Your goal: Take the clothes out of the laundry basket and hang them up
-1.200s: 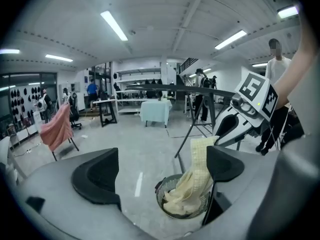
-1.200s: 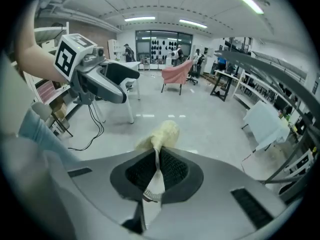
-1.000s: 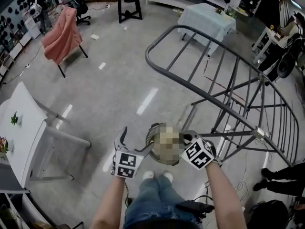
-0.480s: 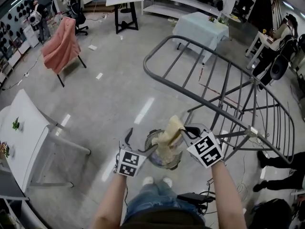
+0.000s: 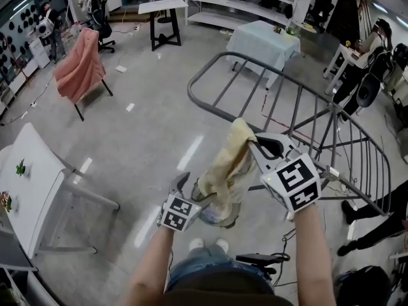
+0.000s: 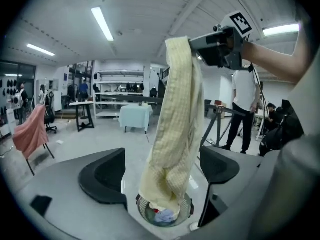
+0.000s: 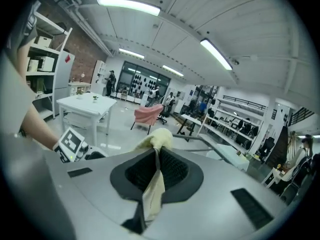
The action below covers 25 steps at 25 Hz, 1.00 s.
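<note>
We hold the pale yellow waffle-weave cloth [image 5: 229, 164] up in the middle of the head view. One end is pinched in the right gripper [image 5: 256, 144], whose fingers [image 7: 172, 171] are clamped together on it. In the right gripper view a strip of the cloth runs down between them, and a bunched end sticks out past the tips. From there the cloth hangs down and to the left. Its lower end is over the mouth of the round wire-mesh laundry basket [image 5: 220, 223], which stands on the floor near our feet at the bottom centre; we cannot tell whether it touches what lies inside. In the left gripper view we see more clothes, blue with a bit of red [image 6: 162, 217], lying in that basket. Our left gripper [image 5: 189, 187] sits to the lower left of the cloth with its fingers [image 6: 102, 176] apart. They have just been closing a little, and the cloth hangs in the gap ahead of them with neither pad pressing on it. The grey metal tube drying rack [image 5: 190, 94] spreads across the upper right of the head view, behind the right gripper. A salmon-pink fabric [image 5: 80, 56] is draped over a chair at the upper left
</note>
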Each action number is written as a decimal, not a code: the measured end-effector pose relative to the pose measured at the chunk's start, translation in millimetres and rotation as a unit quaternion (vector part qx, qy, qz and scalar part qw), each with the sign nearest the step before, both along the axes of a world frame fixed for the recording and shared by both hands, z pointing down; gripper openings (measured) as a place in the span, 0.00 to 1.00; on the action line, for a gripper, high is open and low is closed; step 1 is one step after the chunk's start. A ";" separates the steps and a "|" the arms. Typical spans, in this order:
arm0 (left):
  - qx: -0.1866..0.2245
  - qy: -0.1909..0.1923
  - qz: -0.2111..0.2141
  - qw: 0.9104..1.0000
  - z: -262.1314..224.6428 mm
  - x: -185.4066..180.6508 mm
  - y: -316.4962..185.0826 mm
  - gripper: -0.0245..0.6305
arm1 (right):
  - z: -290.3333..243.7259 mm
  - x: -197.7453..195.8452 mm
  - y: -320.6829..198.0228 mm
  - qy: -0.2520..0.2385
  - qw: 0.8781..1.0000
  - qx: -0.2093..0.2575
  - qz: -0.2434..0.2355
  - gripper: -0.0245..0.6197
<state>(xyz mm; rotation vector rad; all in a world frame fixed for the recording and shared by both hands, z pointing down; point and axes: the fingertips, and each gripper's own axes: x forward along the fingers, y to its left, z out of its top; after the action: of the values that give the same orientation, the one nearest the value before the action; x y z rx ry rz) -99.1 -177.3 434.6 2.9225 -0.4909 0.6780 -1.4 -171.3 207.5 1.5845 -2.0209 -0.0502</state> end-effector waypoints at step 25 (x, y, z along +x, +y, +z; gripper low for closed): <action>-0.005 0.019 0.006 1.000 -20.7 30.3 3.7 0.15 | -36.3 68.4 23.0 0.029 0.995 0.038 0.084 0.06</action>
<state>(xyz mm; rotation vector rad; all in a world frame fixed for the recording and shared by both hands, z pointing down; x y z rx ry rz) -68.8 -173.6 414.0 2.9253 -0.4642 0.6245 67.0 -148.3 171.2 1.7743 -1.8549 -0.1077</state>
